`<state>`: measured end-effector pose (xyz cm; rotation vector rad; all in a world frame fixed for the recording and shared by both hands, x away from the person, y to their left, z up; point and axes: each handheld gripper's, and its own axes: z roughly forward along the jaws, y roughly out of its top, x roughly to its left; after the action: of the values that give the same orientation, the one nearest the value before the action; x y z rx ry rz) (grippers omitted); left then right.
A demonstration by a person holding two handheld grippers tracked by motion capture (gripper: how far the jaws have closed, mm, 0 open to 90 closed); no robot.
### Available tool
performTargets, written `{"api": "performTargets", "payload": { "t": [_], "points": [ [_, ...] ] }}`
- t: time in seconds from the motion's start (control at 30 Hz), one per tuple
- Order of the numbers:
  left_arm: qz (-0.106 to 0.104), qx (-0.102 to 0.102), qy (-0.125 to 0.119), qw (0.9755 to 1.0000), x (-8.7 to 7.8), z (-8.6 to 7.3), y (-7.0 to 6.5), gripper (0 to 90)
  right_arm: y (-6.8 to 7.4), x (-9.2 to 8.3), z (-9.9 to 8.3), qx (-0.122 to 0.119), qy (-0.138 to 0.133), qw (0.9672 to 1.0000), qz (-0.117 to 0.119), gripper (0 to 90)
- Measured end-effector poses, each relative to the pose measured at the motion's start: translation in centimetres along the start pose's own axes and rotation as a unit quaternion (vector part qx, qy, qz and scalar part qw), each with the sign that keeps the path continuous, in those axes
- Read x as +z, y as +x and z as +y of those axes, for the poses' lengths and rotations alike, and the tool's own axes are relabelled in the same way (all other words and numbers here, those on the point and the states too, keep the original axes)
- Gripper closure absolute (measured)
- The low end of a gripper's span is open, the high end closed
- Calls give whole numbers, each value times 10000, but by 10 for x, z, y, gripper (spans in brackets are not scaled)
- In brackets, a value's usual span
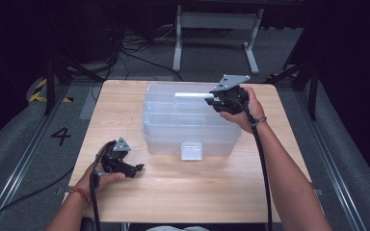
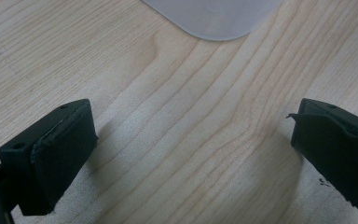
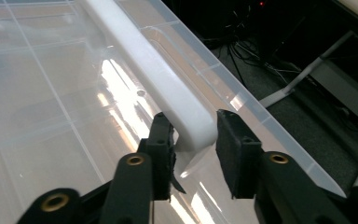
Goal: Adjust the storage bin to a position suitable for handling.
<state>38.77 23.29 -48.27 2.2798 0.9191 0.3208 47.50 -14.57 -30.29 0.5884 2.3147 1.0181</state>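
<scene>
A clear plastic storage box [image 1: 173, 130] with its lid on stands in the middle of the wooden table [image 1: 197, 192]. A white handle [image 1: 190, 95] lies along the lid's far edge. My right gripper [image 1: 211, 99] reaches in from the right at that handle's end. In the right gripper view the handle [image 3: 158, 79] runs between the two jaws of the right gripper [image 3: 195, 140], which flank its rounded end closely without clearly pressing on it. My left gripper [image 1: 136, 169] rests low at the table's front left, open and holding nothing [image 2: 191, 154]; a corner of the box [image 2: 214, 18] lies ahead of it.
A white latch [image 1: 191, 151] sits on the box's near wall. Beyond the table's far edge are a metal frame [image 1: 217, 29] and loose cables [image 1: 125, 53] on the floor. Bare wood spreads across the front of the table.
</scene>
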Motion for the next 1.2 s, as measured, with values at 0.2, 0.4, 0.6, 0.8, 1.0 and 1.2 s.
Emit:
{"api": "performTargets", "payload": {
  "t": [0.2, 0.4, 0.6, 0.8, 1.0, 1.2],
  "points": [
    [1, 8, -3, 10000, 0, 0, 0, 4, 3, 2, 1, -71, 24, 10000, -43, 726],
    [15, -5, -8, 10000, 0, 0, 0, 5, 2, 1, 2, -89, 58, 9999, -14, 727],
    [15, 11, -2, 10000, 0, 0, 0, 6, 0, 1, 4, -118, 131, 9998, 15, 728],
    [31, -1, -7, 10000, -2, -1, 0, 17, -1, 1, 6, -88, 152, 9998, 66, 728],
    [79, -79, -137, 9998, -3, -2, 1, 91, -5, 1, 8, -45, 150, 9998, 79, 727],
    [102, -25, -55, 9999, -8, 1, 0, 229, -7, 1, 10, -20, 184, 9998, 118, 727]
  ]
}}
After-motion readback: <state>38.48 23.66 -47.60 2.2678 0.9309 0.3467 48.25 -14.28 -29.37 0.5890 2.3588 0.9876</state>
